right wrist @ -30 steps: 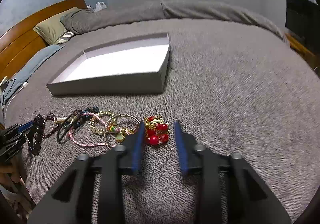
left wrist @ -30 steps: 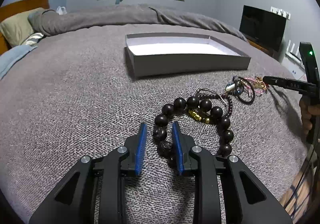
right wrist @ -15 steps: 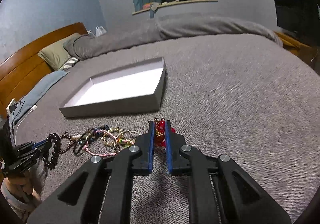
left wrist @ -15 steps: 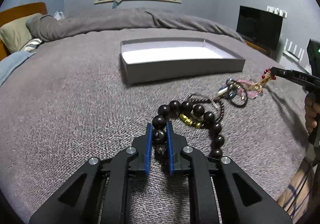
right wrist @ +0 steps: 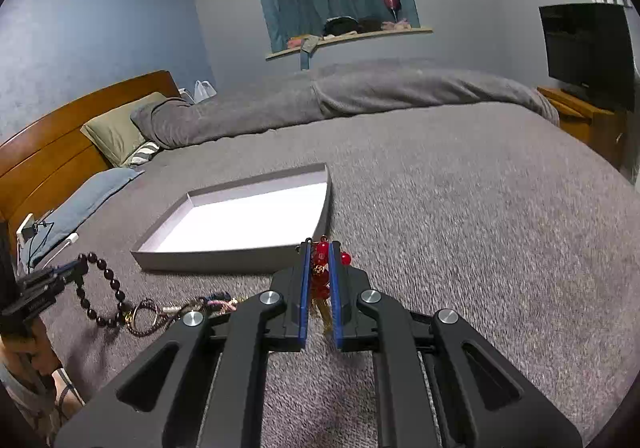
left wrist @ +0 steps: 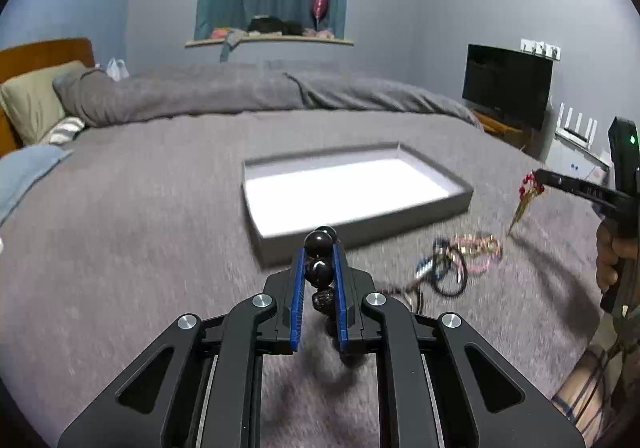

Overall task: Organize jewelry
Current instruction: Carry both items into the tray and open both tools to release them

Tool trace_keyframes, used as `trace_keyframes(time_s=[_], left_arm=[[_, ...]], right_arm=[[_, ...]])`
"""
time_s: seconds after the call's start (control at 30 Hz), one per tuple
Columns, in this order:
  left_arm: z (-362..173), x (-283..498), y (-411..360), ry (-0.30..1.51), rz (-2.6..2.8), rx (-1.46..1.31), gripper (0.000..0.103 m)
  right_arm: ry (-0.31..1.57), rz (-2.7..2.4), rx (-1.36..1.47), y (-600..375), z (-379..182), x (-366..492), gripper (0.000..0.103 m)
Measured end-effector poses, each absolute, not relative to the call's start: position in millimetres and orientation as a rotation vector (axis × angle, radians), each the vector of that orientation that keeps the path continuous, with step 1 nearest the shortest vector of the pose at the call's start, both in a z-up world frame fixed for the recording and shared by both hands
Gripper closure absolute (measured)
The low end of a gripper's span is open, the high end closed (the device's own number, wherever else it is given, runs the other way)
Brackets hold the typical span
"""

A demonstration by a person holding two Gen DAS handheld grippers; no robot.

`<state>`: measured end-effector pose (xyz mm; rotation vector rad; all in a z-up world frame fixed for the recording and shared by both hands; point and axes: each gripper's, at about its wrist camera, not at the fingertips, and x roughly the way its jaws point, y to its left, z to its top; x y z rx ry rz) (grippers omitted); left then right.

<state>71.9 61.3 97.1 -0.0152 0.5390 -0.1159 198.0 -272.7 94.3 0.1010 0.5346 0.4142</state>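
Two grippers, one shallow grey box (left wrist: 360,224) with a white floor, and one tangled heap of jewelry (left wrist: 460,260) lie in view on the grey bedspread (left wrist: 140,228); the box holds nothing visible. The left gripper (left wrist: 319,248) is raised and tilted downward toward the box's near wall, its jaws having just narrowed and now pinching the dark bead bracelet (left wrist: 320,272), whose loop hangs below the blue pads (left wrist: 298,288). The right gripper (right wrist: 319,248) points down likewise, its jaws also just narrowed and now clamped on the red bead piece (right wrist: 322,254), gold tassels trailing beneath. The left view alone shows the person's hand (left wrist: 612,260) on the right tool's handle and the red piece dangling clear of the bedspread; the right view alone shows the whole dark loop (right wrist: 100,296) lifted, its lower beads near the heap.
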Motion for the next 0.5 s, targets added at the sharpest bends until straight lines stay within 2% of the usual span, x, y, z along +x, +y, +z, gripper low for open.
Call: trace_keyframes(time_s=[0.5], left_arm=[[149,130,61,0.456,-0.204,-0.049,0.089]], right_arm=[[0.488,0.484,0.038,-218,135,242,0.094]])
